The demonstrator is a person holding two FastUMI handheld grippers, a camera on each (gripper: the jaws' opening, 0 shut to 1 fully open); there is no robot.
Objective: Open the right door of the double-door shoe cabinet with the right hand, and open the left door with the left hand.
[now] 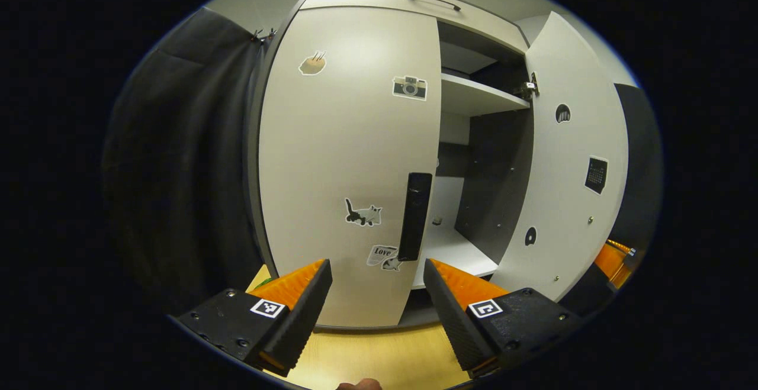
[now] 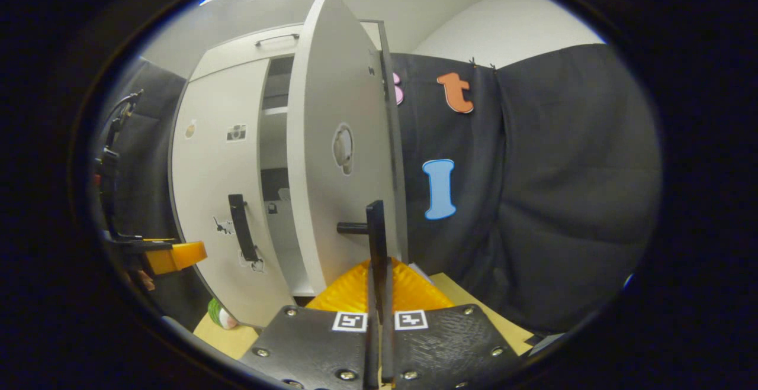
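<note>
Clamped between the fingers of the right hand-held gripper (image 2: 379, 295) is the handle (image 2: 376, 233) of the right door (image 2: 340, 159), which is standing wide open. The left hand-held gripper (image 1: 377, 286) is hanging released just below the left door's upright handle (image 1: 414, 215), pointing toward it. The left door (image 1: 349, 165) is looking closed; its hinge side is hard to see.
</note>
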